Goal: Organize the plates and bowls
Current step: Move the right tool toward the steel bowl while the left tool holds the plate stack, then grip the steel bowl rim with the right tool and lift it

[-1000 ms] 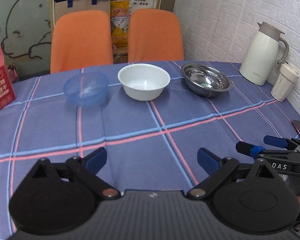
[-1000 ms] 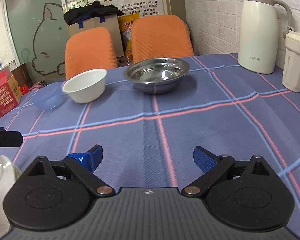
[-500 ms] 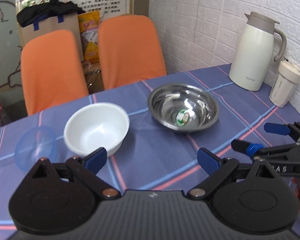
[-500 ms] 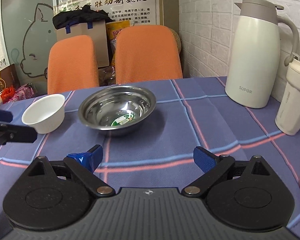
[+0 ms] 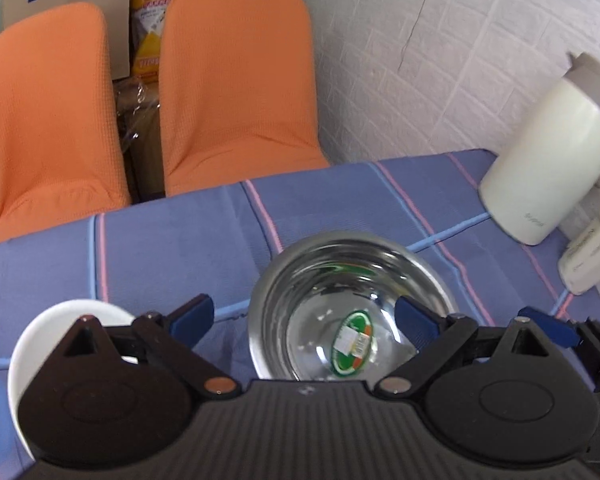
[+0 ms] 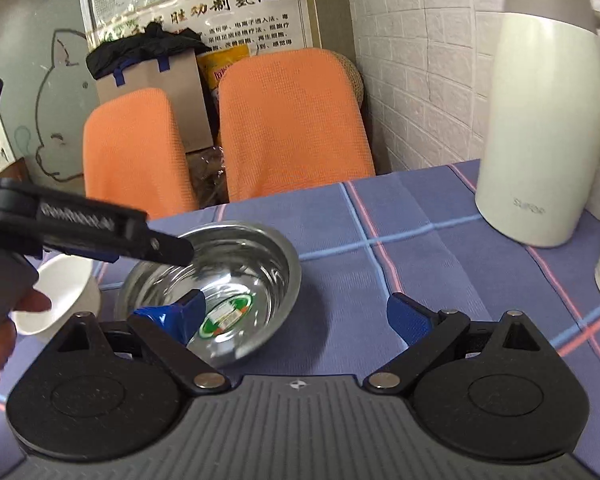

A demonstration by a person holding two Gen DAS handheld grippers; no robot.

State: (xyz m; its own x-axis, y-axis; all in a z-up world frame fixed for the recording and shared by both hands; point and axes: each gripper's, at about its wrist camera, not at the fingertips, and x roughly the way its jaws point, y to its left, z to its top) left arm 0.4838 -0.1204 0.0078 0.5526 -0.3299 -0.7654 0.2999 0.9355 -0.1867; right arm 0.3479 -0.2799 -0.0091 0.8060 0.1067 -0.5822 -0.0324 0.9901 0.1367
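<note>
At lower left our left gripper [image 5: 304, 316] hides half the white ceramic bowl [image 5: 40, 340]; the shiny steel bowl [image 5: 352, 300] sits centre on the blue checked bench [image 5: 160, 248]. Both grippers' fingers gape released, right gripper [image 6: 296, 312] included.

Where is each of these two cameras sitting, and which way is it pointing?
Left wrist view: rides on the left hand-held gripper, looking forward and down into the shiny steel bowl; its own open blue-tipped fingers show, the other gripper at the right edge.
Right wrist view: rides on the right hand-held gripper, facing the orange chairs; its open fingers, the left gripper and a hand show.
Shared: steel bowl, white bowl, cream jug.
</note>
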